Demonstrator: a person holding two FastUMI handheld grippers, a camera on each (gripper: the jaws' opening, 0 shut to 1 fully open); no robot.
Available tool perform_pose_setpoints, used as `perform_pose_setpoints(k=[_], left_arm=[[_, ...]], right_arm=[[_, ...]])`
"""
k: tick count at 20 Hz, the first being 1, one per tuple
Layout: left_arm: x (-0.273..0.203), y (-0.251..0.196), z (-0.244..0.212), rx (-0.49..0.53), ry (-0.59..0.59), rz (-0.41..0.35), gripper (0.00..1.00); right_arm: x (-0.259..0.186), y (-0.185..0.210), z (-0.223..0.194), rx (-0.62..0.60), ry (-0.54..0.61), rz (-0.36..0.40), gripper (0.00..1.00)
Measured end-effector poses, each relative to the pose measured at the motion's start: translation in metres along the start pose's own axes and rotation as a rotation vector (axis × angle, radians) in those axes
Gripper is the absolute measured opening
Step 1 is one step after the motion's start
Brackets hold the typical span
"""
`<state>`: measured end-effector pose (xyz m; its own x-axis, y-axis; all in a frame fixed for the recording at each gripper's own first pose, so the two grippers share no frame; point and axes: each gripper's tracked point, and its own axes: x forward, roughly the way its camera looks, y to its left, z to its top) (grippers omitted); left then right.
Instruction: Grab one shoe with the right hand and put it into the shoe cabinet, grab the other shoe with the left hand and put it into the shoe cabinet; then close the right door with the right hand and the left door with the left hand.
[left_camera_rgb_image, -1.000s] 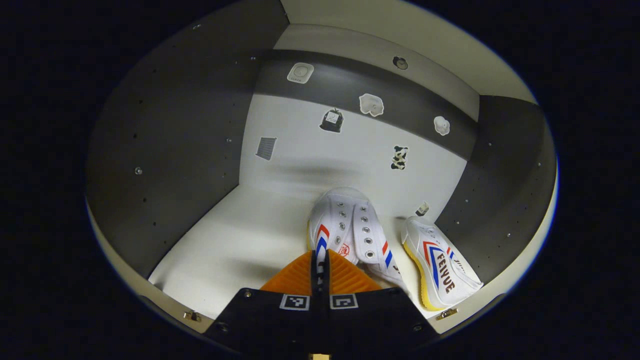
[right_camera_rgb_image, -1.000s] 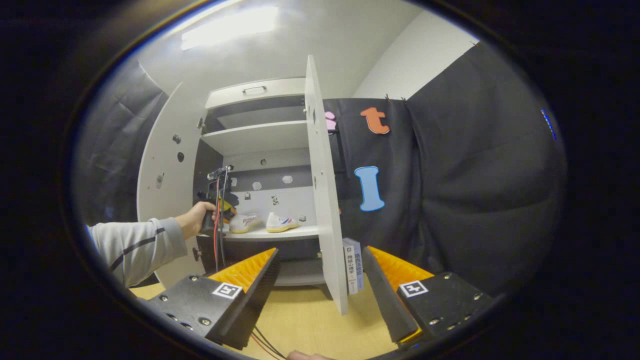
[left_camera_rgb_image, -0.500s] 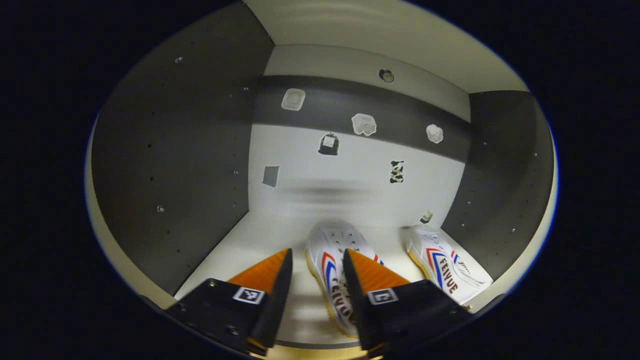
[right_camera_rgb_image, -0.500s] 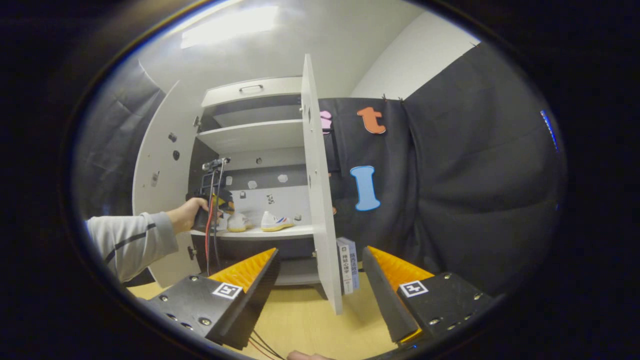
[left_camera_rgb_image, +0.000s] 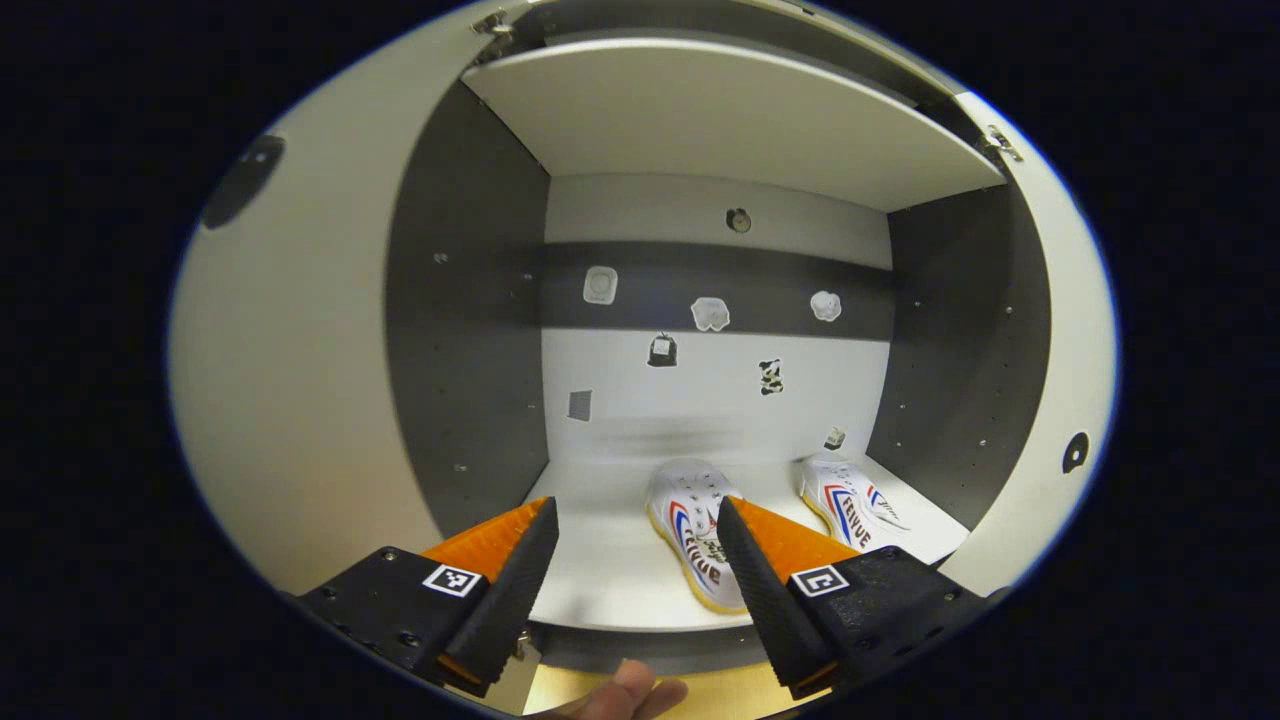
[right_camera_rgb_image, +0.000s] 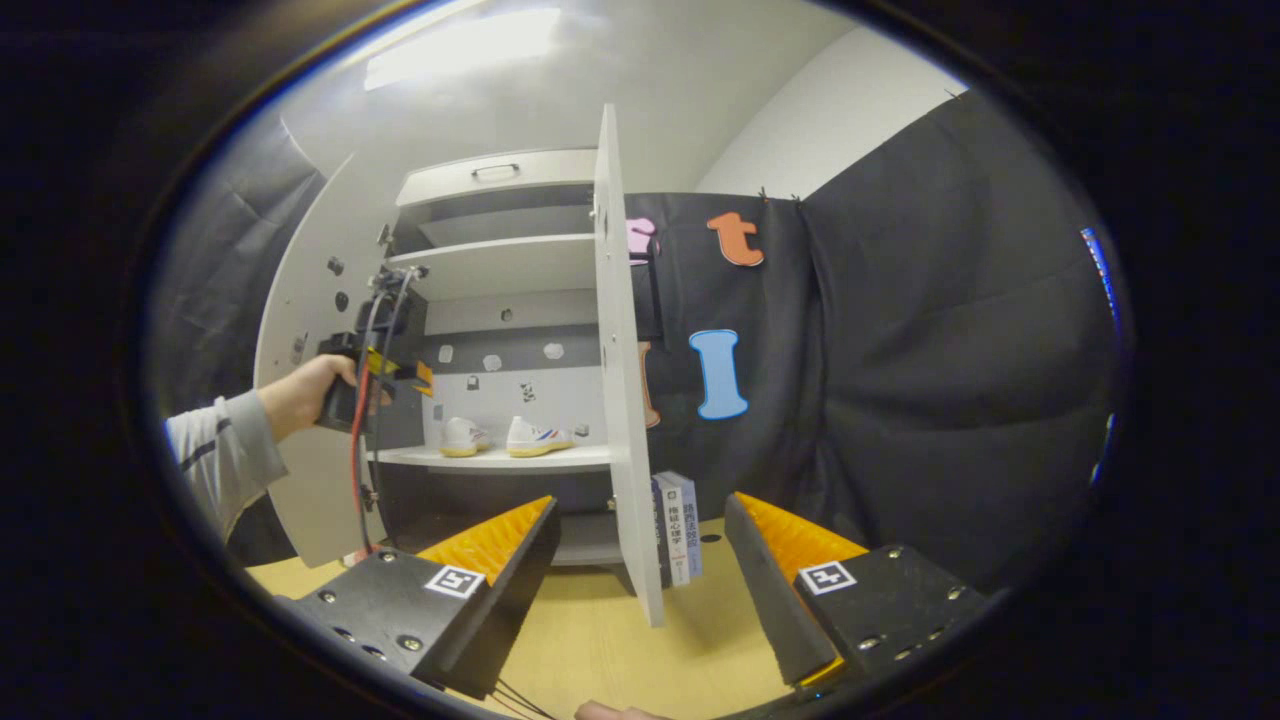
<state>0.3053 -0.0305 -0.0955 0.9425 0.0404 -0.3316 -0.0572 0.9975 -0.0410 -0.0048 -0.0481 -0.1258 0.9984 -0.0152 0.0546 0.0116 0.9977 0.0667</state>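
Observation:
Two white shoes with red and blue stripes lie side by side on the cabinet's lower shelf (left_camera_rgb_image: 600, 570). In the left gripper view one shoe (left_camera_rgb_image: 693, 533) sits mid-shelf and the other shoe (left_camera_rgb_image: 850, 495) lies near the right wall. My left gripper (left_camera_rgb_image: 633, 560) is open, drawn back in front of the shelf edge, holding nothing. In the right gripper view my right gripper (right_camera_rgb_image: 640, 560) is open and empty, well back from the cabinet. That view has both shoes (right_camera_rgb_image: 465, 437) (right_camera_rgb_image: 535, 437) on the shelf, and the left gripper (right_camera_rgb_image: 375, 385) held by a hand before the open left door (right_camera_rgb_image: 300, 420).
Both cabinet doors stand open; the right door (right_camera_rgb_image: 620, 380) juts edge-on toward me. Several upright books (right_camera_rgb_image: 675, 525) stand just right of it on the wooden floor (right_camera_rgb_image: 600, 640). An upper shelf (left_camera_rgb_image: 730, 120) spans above the shoes. Small stickers dot the back panel.
My left gripper opened and let go of the shoe, then pulled back out of the cabinet and rose. The shoe stayed on the shelf. The right gripper barely shifted.

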Motion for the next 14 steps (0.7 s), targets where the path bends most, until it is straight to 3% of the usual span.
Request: perform_pose_setpoints(k=[7,11,14], left_arm=[[-0.146,-0.013,-0.006,0.038,-0.151,-0.134,0.96],[-0.226,0.002,-0.043,0.035,-0.211,-0.187,0.98],[-0.27,0.029,-0.086,0.027,-0.209,-0.166,0.95]], right_arm=[[0.003,-0.029,0.001,-0.006,0.007,-0.069,0.98],[0.005,-0.04,0.002,0.019,0.008,-0.067,0.98],[0.017,-0.058,0.007,-0.046,0.026,-0.082,0.98]])
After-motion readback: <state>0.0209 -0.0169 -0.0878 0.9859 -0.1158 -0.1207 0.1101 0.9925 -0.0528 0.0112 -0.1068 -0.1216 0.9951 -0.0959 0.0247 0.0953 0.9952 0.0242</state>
